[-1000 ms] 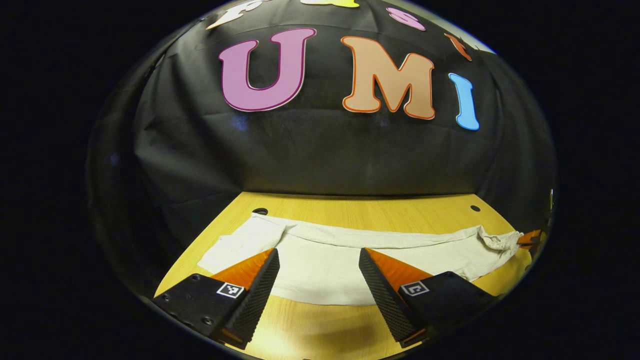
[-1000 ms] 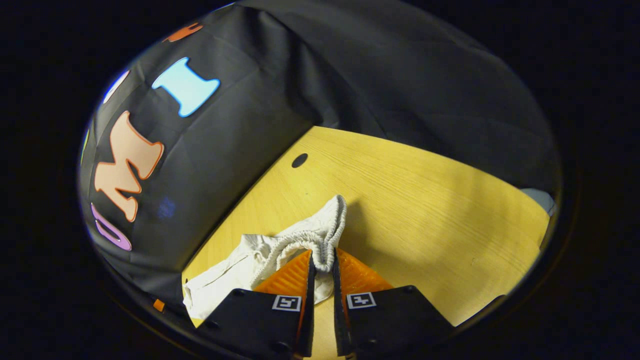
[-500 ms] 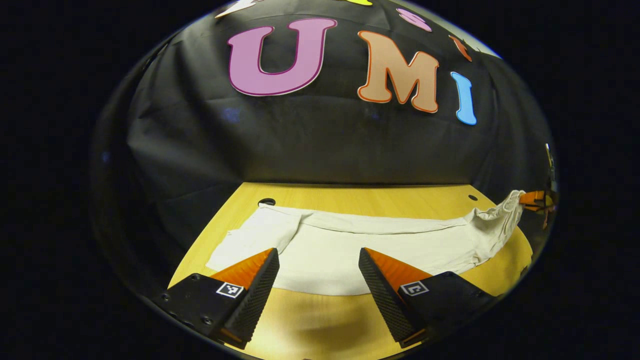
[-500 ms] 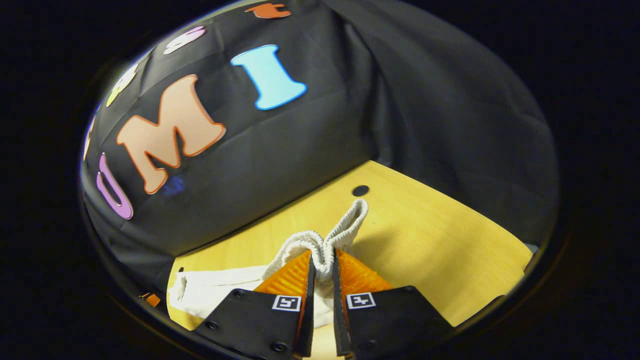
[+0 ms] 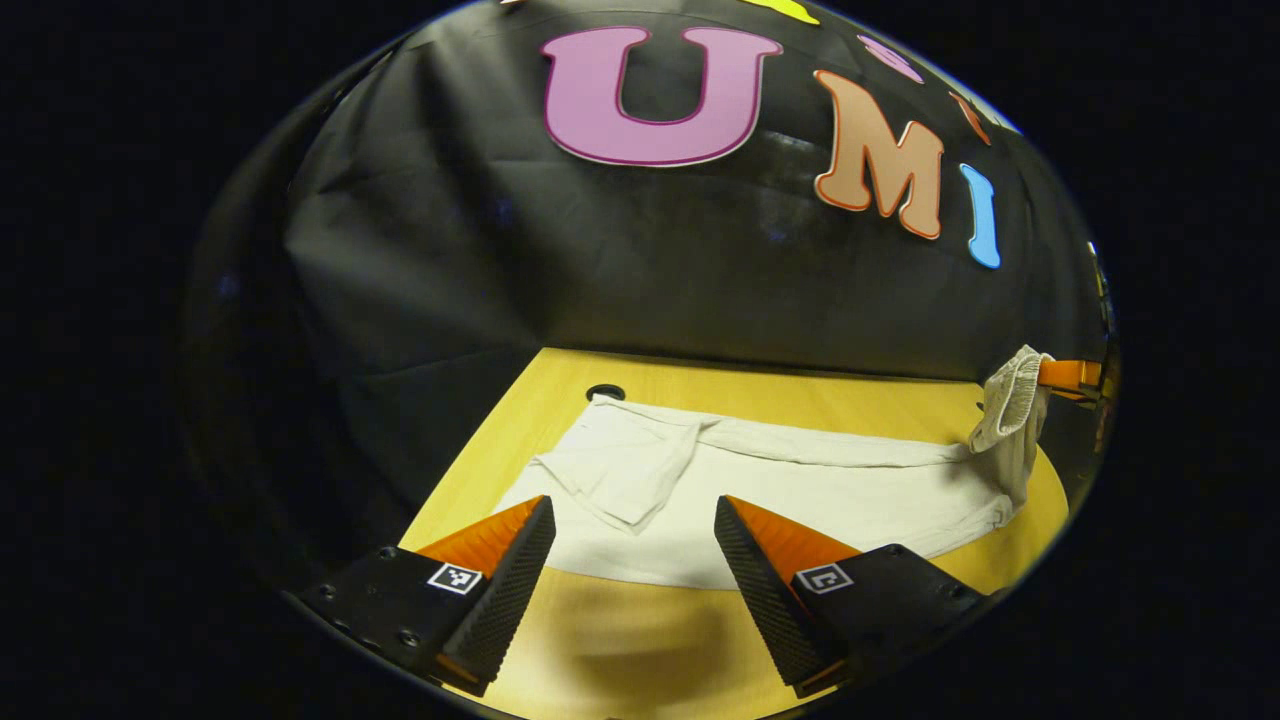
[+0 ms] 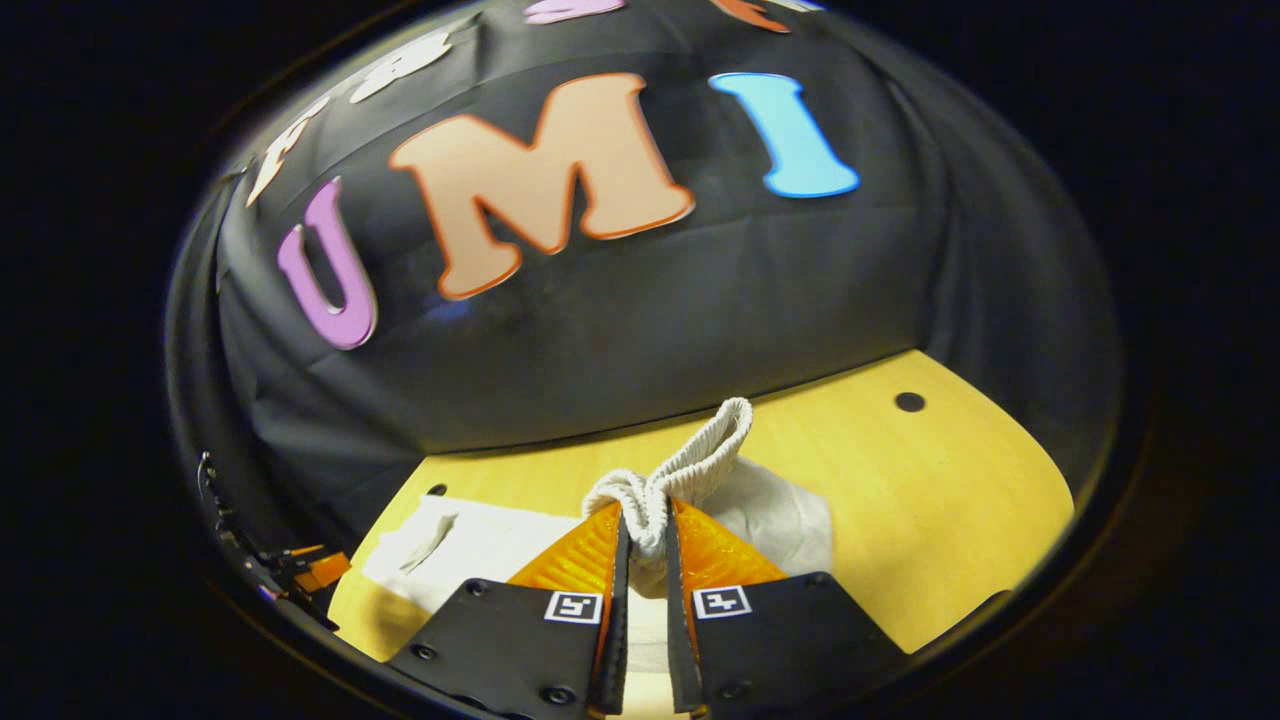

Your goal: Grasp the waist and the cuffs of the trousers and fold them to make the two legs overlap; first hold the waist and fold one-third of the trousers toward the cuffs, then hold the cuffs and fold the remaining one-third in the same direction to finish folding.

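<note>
Off-white trousers (image 5: 800, 490) lie stretched across the yellow wooden table (image 5: 620, 660), cuffs (image 5: 625, 465) at the left with one corner flipped over. My left gripper (image 5: 632, 520) hovers open above the near edge of the legs, nothing between its fingers. At the far right the elastic waist (image 5: 1010, 400) hangs lifted off the table from the other gripper (image 5: 1070, 375). In the right gripper view my right gripper (image 6: 645, 520) is shut on the bunched ribbed waistband (image 6: 690, 470), which sticks up past the fingertips. The cuff end (image 6: 450, 535) lies flat at the far left there.
The black cloth wall rises close behind the table's far edge. Round holes sit in the tabletop near the cuffs (image 5: 605, 392) and at the far right corner (image 6: 909, 402). The left gripper (image 6: 300, 575) shows at the lower left of the right gripper view.
My right gripper has raised the waistband off the table and swung round toward the cuffs. My left gripper stayed open and shifted left along the legs; a cuff corner now lies flipped.
</note>
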The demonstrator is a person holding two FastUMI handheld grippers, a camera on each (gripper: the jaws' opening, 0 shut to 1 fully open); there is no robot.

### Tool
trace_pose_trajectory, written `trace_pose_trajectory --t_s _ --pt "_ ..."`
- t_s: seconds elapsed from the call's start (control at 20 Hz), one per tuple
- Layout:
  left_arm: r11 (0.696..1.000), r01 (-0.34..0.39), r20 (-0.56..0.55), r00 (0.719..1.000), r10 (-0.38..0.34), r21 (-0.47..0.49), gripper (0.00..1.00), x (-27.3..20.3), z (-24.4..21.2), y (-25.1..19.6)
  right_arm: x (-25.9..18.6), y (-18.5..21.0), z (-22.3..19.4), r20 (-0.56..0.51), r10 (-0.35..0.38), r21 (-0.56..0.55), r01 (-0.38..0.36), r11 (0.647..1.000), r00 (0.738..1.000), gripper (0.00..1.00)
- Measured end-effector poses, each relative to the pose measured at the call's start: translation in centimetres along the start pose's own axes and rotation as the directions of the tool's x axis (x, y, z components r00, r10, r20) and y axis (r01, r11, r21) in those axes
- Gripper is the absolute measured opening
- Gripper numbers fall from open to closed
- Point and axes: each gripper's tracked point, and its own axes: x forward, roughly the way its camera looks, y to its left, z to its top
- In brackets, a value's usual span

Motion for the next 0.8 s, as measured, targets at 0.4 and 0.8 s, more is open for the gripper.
trace_pose_trajectory --t_s 0.4,0.8 --pt "0.999 -0.028 -0.038 0.999 0.027 -0.028 0.97 2.0 -1.7 3.4 2.9 10.9 -8.7 -0.196 0.196 -0.162 -0.228 0.96 0.961 0.14" --pt "1.0 0.006 -0.089 0.996 -0.006 0.005 0.97 4.4 -3.4 4.3 1.4 10.1 -6.8 -0.224 0.204 -0.163 -0.243 0.956 0.953 0.99"
